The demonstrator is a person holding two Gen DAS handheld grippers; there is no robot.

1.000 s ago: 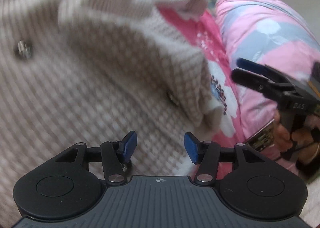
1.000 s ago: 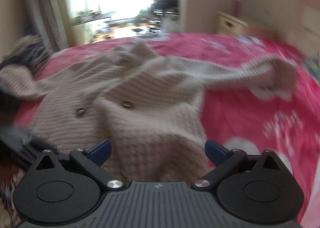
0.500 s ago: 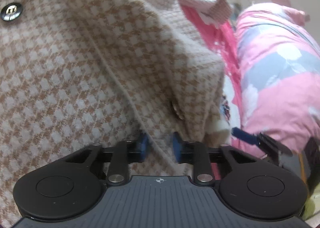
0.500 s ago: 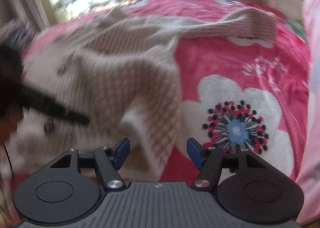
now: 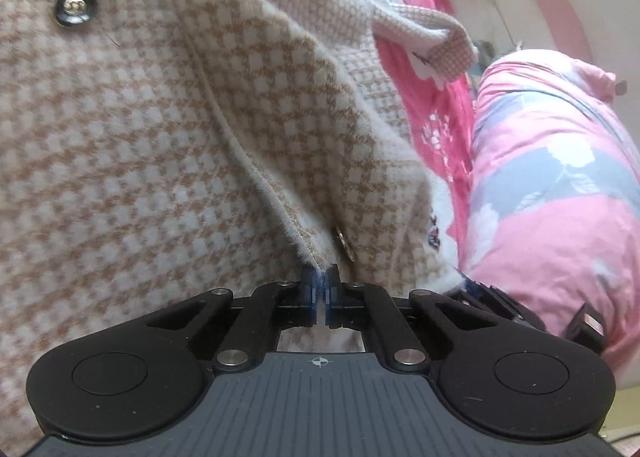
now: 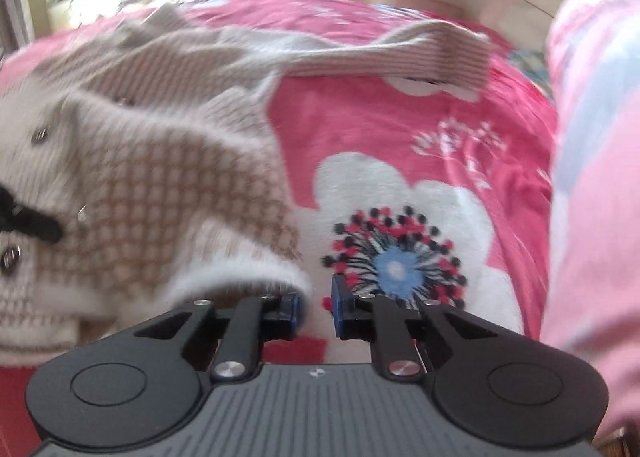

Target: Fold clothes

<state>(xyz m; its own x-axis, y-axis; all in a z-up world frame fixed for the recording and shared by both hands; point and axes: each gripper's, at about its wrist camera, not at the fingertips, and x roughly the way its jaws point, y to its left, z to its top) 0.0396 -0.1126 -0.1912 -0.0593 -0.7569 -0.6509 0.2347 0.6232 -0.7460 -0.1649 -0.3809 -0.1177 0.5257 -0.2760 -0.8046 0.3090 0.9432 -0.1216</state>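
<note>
Left wrist, room: I am seeing the beige-and-cream houndstooth knitted cardigan (image 5: pixel 168 161) filling the left and centre, with a strip of bright pink floral bedspread (image 5: pixel 440 117) and a pink-and-grey quilt roll (image 5: pixel 560 185) closing off the right.
Left wrist, tongs: the left gripper (image 5: pixel 320 285) is pinching the cardigan's front edge, its blue pads pressed together on the seam.
Left wrist, details: a dark round button (image 5: pixel 75 9) is sitting at upper left; a cuffed sleeve end (image 5: pixel 440 41) is lying on the bedspread beyond.
Right wrist, room: I am looking over the open bedspread with its white flower print (image 6: pixel 400 241); the quilt is walling the right edge.
Right wrist, tongs: the right gripper (image 6: pixel 316 305) is standing a little apart, its left pad touching the cardigan's white hem (image 6: pixel 240 277); nothing is clamped.
Right wrist, blur: the cardigan is smeared, so finer detail is beyond me.
</note>
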